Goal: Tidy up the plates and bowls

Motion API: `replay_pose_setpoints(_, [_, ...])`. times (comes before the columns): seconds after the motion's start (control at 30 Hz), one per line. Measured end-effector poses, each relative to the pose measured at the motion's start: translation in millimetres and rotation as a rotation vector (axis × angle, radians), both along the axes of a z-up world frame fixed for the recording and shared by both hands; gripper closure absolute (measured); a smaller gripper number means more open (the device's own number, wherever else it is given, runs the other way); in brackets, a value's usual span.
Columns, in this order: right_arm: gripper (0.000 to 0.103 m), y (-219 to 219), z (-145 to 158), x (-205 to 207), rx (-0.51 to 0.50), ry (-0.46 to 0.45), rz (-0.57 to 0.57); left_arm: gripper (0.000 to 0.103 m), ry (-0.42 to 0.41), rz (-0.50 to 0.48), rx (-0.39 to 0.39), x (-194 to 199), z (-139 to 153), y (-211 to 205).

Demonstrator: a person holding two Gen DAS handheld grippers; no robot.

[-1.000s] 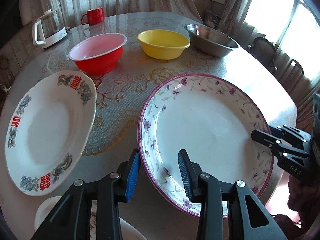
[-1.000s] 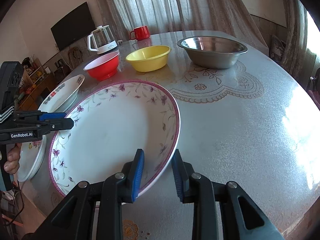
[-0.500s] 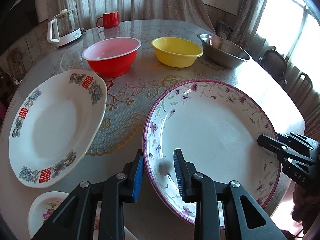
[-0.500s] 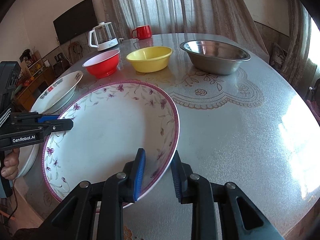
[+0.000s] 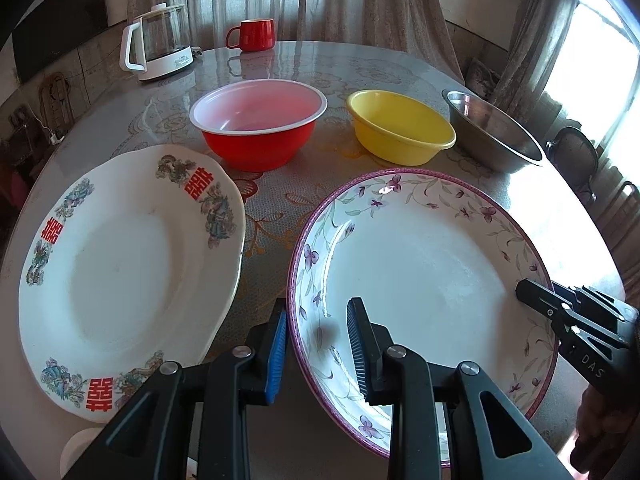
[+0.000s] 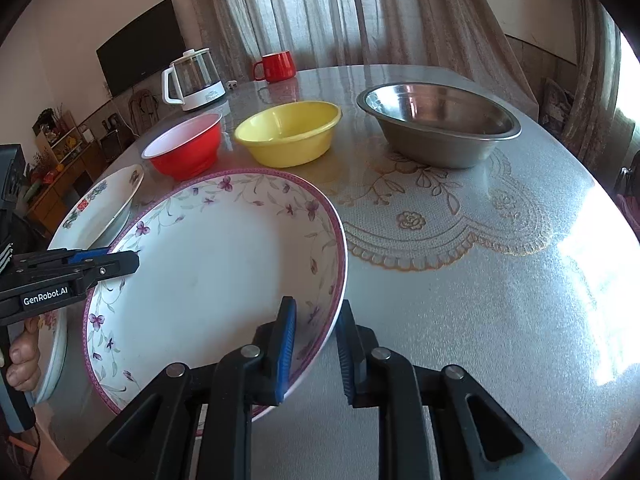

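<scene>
A large white plate with purple flowers and a purple rim (image 5: 420,264) (image 6: 216,264) is held between both grippers. My left gripper (image 5: 316,312) is shut on its left rim. On the opposite rim sits my right gripper (image 6: 316,312), pads on either side, jaws still closing. Each gripper shows in the other's view: the right gripper (image 5: 528,294) and the left gripper (image 6: 132,258). Left of the plate lies a white plate with red characters (image 5: 120,260) (image 6: 100,204). Behind stand a red bowl (image 5: 256,120) (image 6: 188,148), a yellow bowl (image 5: 400,128) (image 6: 288,132) and a steel bowl (image 5: 492,132) (image 6: 440,124).
A glass kettle (image 5: 160,44) (image 6: 192,80) and a red mug (image 5: 256,34) (image 6: 278,66) stand at the far side of the round table (image 6: 480,300). A small plate (image 5: 76,448) lies at the near left edge. A person's hand (image 6: 24,360) grips the left tool. Chairs stand by the window.
Both grippers' jaws have narrowed on the flowered plate's rims. Plate and grippers have shifted left, so the plate now covers part of the red-character plate in the right wrist view.
</scene>
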State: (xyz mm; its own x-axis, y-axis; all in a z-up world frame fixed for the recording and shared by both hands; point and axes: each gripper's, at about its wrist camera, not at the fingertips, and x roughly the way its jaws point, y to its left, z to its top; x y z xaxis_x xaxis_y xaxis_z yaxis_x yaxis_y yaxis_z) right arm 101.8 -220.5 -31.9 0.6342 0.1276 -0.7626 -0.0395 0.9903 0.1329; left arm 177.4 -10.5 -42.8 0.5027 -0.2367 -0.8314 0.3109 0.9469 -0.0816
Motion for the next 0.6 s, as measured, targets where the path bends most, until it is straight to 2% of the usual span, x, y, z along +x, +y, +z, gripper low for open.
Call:
replay_pose_setpoints(0.13, [0.085,2,0,6,-0.017,0.015,0.01,0.074,-0.025,-0.015,0.021,-6,-1,0])
replay_pose_setpoints(0.27, [0.084,0,0,8,-0.01,0.029,0.002,0.07,-0.022,0.004,0.0,-7,0,1])
replay_pose_setpoints(0.6, [0.069,5,10,-1,-0.1,-0.007,-0.044,0.061,-0.08,0.039,-0.049,-39,18,21])
